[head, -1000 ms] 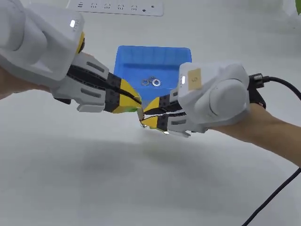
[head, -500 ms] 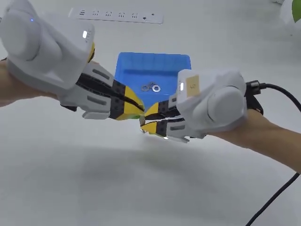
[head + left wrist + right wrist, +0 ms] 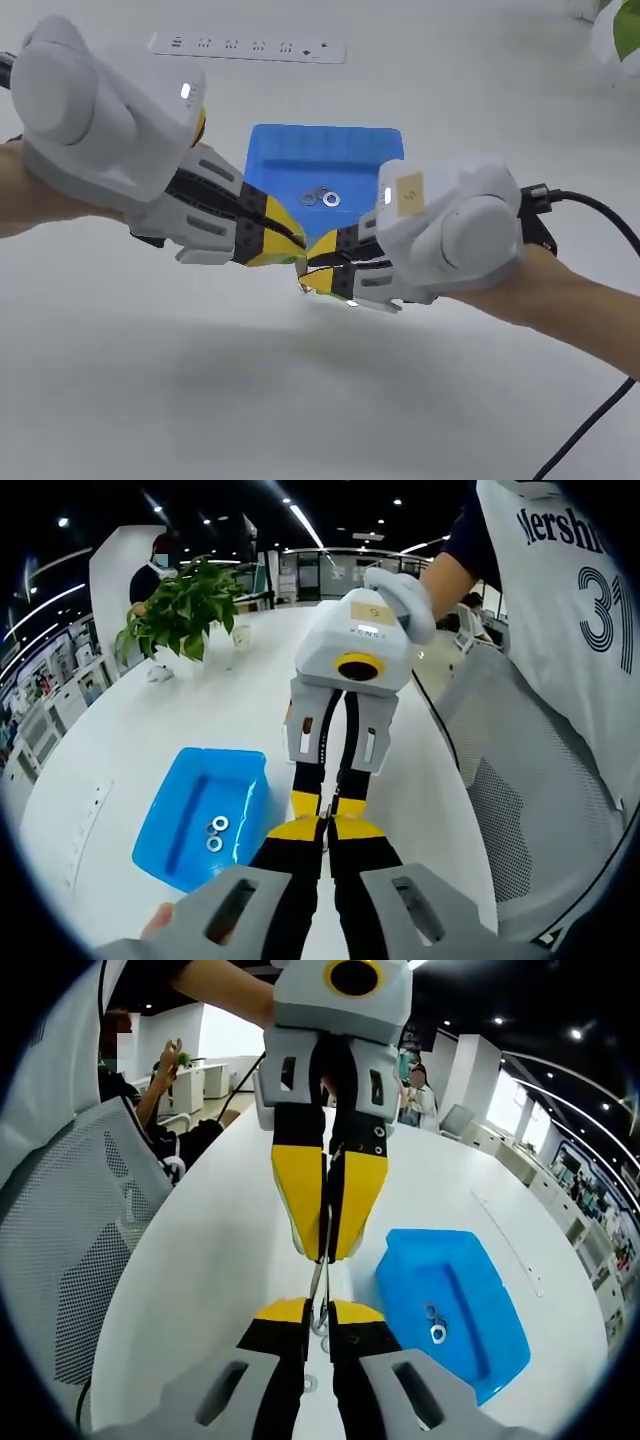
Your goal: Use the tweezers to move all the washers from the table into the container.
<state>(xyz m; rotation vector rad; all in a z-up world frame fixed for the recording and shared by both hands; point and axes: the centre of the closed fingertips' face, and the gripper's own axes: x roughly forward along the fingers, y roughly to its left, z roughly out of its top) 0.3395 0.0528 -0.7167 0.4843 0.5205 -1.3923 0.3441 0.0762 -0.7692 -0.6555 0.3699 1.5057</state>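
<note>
Inside the container lie a few washers; one washer seems left on the table. Both the left gripper and right gripper clamp the tweezers.

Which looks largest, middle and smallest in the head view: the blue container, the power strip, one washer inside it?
1. blue container
2. power strip: wider across but thinner, and farther off, so less sure
3. washer, by far smallest
</note>
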